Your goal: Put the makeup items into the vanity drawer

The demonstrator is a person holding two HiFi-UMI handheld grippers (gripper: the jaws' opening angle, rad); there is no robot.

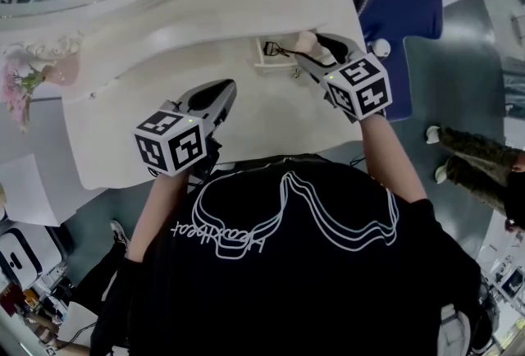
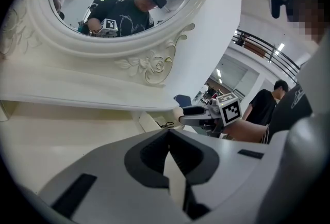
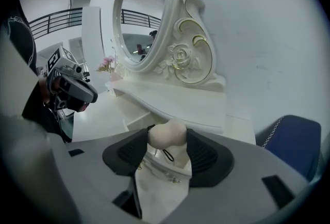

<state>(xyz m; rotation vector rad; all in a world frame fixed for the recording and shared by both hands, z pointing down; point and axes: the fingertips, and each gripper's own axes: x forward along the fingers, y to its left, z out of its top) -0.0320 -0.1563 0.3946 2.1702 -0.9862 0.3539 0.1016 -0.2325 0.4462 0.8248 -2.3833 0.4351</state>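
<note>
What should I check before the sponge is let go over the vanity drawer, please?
1. Drawer open: ok.
2. Makeup sponge between the right claw pads, touching both: ok.
3. Sponge above the drawer: ok, the drawer shows right beneath it.
4. Free space in the drawer: cannot tell; a black looped item already lies inside.
5. Left claw out of the way: ok, shut, empty, well apart from the drawer.

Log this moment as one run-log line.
left hand-held gripper: shut, empty, over vanity top | right hand-held gripper: shut on makeup sponge, at open drawer | step: sponge not yet in drawer
</note>
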